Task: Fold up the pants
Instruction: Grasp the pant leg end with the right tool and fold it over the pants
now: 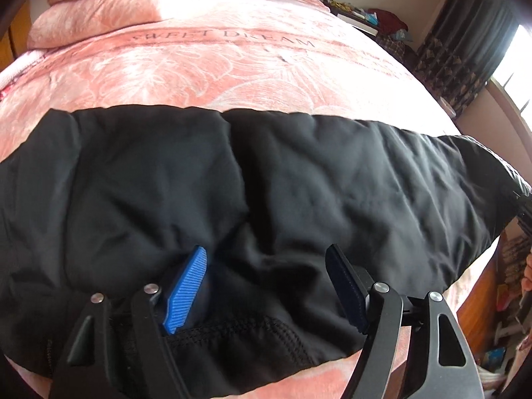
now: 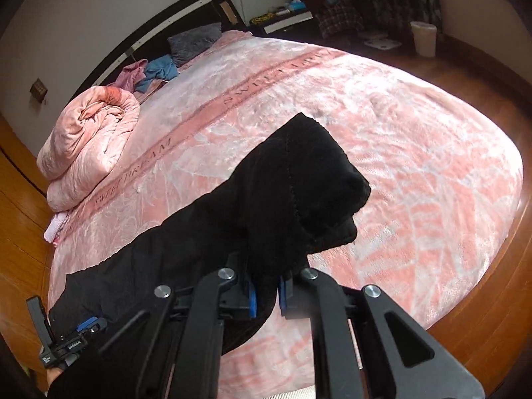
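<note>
The right tongs (image 2: pixel 266 294) are pinching one end of the black pants (image 2: pixel 292 179) tight and holding it up off the bed (image 2: pixel 415 139), so that end is hanging in a bunch over the pink blanket. The left tongs (image 1: pixel 266 286) are standing wide apart, with their blue pads (image 1: pixel 186 292) sitting on the pants near the stitched hem but not squeezing them. The rest of the pants (image 1: pixel 266 179) is lying long and flat along the near edge of the bed. The folding looks like it is just getting going: one end is being lifted, but it is not yet lying over the other end, and the cloth is wrinkly.
</note>
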`<state>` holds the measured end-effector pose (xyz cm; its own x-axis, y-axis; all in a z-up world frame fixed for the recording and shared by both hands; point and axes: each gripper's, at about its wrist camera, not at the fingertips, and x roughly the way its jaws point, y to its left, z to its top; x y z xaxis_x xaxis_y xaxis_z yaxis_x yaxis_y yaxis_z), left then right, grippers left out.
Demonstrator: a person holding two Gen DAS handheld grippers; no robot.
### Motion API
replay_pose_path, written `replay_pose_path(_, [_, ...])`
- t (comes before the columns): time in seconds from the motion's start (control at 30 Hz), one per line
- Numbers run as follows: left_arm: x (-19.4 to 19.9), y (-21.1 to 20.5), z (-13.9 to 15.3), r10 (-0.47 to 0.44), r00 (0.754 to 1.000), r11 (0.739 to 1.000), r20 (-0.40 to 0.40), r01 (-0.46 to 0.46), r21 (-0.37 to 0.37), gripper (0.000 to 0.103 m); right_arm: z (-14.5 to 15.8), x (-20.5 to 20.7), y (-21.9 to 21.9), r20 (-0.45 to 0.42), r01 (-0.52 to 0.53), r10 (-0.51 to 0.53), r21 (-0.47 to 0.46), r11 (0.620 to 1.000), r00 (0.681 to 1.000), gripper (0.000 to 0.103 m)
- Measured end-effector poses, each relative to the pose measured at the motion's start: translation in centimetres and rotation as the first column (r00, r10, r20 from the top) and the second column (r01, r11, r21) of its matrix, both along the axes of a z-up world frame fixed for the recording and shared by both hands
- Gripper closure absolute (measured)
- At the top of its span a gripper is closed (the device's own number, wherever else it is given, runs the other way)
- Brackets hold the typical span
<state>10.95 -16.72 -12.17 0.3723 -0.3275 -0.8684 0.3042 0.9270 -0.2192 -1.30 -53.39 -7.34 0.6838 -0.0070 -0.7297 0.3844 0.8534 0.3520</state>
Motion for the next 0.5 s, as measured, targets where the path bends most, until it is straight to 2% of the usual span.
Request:
replay_pose_path(0.13, [0.2,4.0,2.2,0.082,0.996,0.997,0.047,-0.082,-0.004,0.028,4.6,1.9,7.1,0.089,-0.190,0.202,-0.123,0.974,0.975,0.094])
replay_pose_path(0.2, [0.4,6.2,2.9,0.124,0.990,0.992,0.063,-0.124,-0.002,0.028,6.1,3.0,11.2,0.111,-0.287,0.308,-0.171,0.942,0.945,0.094])
replay_pose_path(0.27, [0.6,8.3,3.3,0.169,0.983,0.986,0.070,-0.169,-0.008,0.028,6.8,4.0,15.2,0.131,-0.391,0.415,-0.177,0.903,0.900,0.093])
replay_pose_path(0.4, [0.9,12.5,3.6,0.257,0.963,0.966,0.078,-0.257,-0.012,0.028,6.1,5.9,23.0,0.087,-0.549,0.573,-0.198,0.812,0.815,0.093])
replay_pose_path(0.5, [1.1,15.2,3.5,0.316,0.947,0.949,0.066,-0.315,-0.023,0.028,3.8,6.9,27.7,0.023,-0.635,0.647,-0.173,0.753,0.762,0.093])
